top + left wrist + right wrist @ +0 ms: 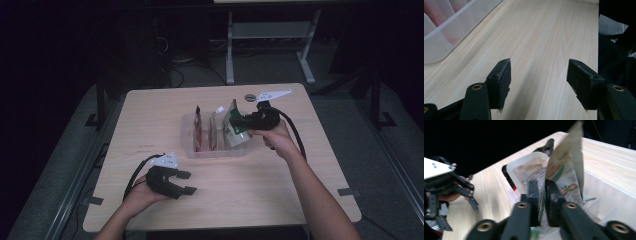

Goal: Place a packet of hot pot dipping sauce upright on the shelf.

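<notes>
The right gripper (239, 123) pinches a green-and-white snack pouch (235, 131) at the clear bin's (189, 142) three o'clock end. With so thin a hold, the pouch could slip or snag the neighbouring packets (200, 132). The left gripper (186, 182) rests spread on the worktop (150, 120).

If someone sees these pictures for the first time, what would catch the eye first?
First, the right gripper, its jaws around a green and white packet standing in the clear plastic bin at the middle of the table. Beside it in the bin stand red packets. Then the left gripper, open and empty, near the table's front edge.
</notes>
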Tool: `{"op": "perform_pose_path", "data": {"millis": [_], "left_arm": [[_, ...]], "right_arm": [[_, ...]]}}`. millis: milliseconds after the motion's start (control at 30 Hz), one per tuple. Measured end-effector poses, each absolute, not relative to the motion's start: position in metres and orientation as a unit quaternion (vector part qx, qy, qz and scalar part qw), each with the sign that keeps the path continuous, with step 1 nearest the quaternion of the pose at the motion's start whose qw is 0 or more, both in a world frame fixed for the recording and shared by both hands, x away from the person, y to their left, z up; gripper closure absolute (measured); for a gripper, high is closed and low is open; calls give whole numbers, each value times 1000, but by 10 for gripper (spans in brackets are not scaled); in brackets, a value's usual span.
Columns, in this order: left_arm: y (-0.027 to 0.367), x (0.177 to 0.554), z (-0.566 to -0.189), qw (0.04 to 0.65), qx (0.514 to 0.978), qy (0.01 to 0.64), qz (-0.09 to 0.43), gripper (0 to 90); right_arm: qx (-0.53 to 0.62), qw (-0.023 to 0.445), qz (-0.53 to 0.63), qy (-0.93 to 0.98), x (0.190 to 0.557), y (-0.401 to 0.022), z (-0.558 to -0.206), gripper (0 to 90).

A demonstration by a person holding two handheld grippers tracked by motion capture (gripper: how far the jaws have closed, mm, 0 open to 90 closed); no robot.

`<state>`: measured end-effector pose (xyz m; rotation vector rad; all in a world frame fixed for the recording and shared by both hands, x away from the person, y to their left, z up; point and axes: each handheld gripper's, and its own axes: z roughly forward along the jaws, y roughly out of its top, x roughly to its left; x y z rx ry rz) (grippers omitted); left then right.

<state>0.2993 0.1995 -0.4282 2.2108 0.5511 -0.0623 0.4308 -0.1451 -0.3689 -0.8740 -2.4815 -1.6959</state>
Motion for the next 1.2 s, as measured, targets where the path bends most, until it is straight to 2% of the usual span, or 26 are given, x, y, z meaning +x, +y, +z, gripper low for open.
{"op": "perform_pose_path", "data": {"millis": [100,133,167,300,333,400,867,1200], "left_arm": [[199,301,-428,417,881,220,-26,358],[198,302,-428,417,882,220,-26,358],[198,302,-428,417,882,220,-26,358],[198,302,-427,418,881,222,-22,357],[198,302,-427,418,881,222,-22,357],[199,302,-427,419,880,223,-23,354],[200,300,-428,405,888,217,-7,330],[199,298,-430,394,895,209,-2,320]], "right_arm": [[-282,3,-531,-799,430,-146,-369,687],[-280,-3,-527,-802,427,-148,-367,562],[-280,-3,-527,-802,427,-148,-367,562],[-289,-18,-514,-807,420,-152,-364,376],[-289,-18,-514,-807,420,-152,-364,376],[-288,-34,-504,-813,415,-154,-361,304],[-271,-87,-501,-817,359,-168,-369,276],[-269,-78,-478,-833,338,-177,-390,280]]}}
